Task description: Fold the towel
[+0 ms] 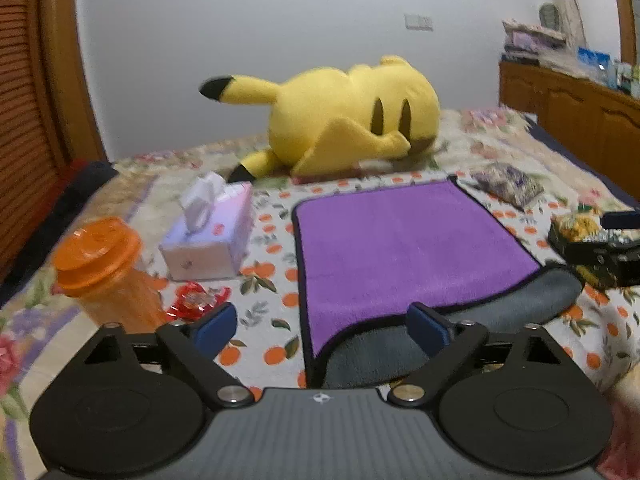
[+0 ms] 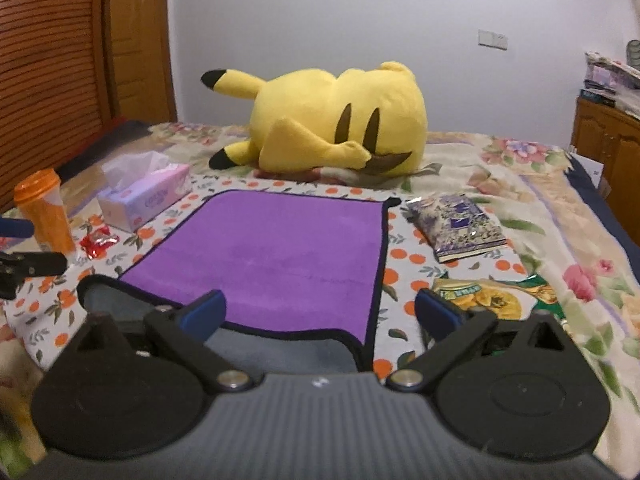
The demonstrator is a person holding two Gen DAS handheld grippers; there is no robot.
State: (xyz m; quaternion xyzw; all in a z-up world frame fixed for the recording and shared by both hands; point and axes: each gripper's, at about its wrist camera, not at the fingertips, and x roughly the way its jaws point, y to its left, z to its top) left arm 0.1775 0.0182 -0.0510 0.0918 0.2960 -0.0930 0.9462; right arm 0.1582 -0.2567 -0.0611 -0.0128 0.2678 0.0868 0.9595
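Note:
A purple towel (image 1: 404, 248) with a black hem and a grey underside lies on the orange-print cloth on the bed; it also shows in the right wrist view (image 2: 276, 256). Its near edge is folded over, so a grey band (image 1: 460, 320) shows in front. My left gripper (image 1: 322, 328) is open and empty, above the towel's near left corner. My right gripper (image 2: 320, 312) is open and empty, above the towel's near right corner. The right gripper (image 1: 616, 240) shows at the right edge of the left wrist view, and the left gripper (image 2: 24, 264) at the left edge of the right wrist view.
A yellow plush toy (image 1: 344, 120) lies behind the towel. A tissue box (image 1: 208, 236), an orange bottle (image 1: 104, 272) and a red wrapper (image 1: 196, 300) lie to the left. A purple packet (image 2: 460, 228) and a yellow-green snack bag (image 2: 488, 296) lie to the right. Wooden cabinets (image 1: 580, 120) stand at the right.

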